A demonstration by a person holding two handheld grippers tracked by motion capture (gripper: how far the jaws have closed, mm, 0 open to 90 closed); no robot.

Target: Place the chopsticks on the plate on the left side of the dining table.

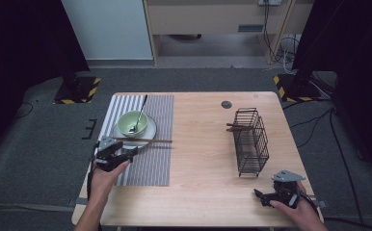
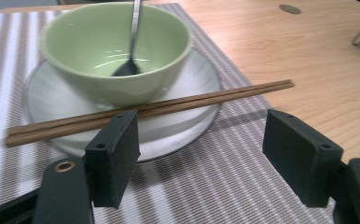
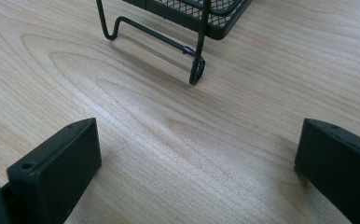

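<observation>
A pale green bowl [image 1: 132, 123] [image 2: 117, 46] with a metal spoon [image 2: 132, 32] in it stands on a white plate [image 1: 151, 130] [image 2: 187, 88], on a grey striped placemat [image 1: 150, 163]. A pair of brown chopsticks [image 1: 145, 140] [image 2: 169, 105] lies across the plate's near rim. My left gripper [image 1: 132, 153] [image 2: 201, 154] hovers just in front of the plate, open, with nothing between its jaws. My right gripper [image 1: 257, 195] [image 3: 197, 168] rests near the table's front right corner, open and empty, in front of the black wire basket [image 1: 251, 142] [image 3: 197, 60].
Brown sticks [image 1: 237, 127] poke out of the wire basket's upper part. A dark round grommet [image 1: 226, 104] sits in the wooden tabletop [image 1: 198, 159] at the back. Bare wood lies between placemat and basket. Dark stands with striped bases flank the table on the floor.
</observation>
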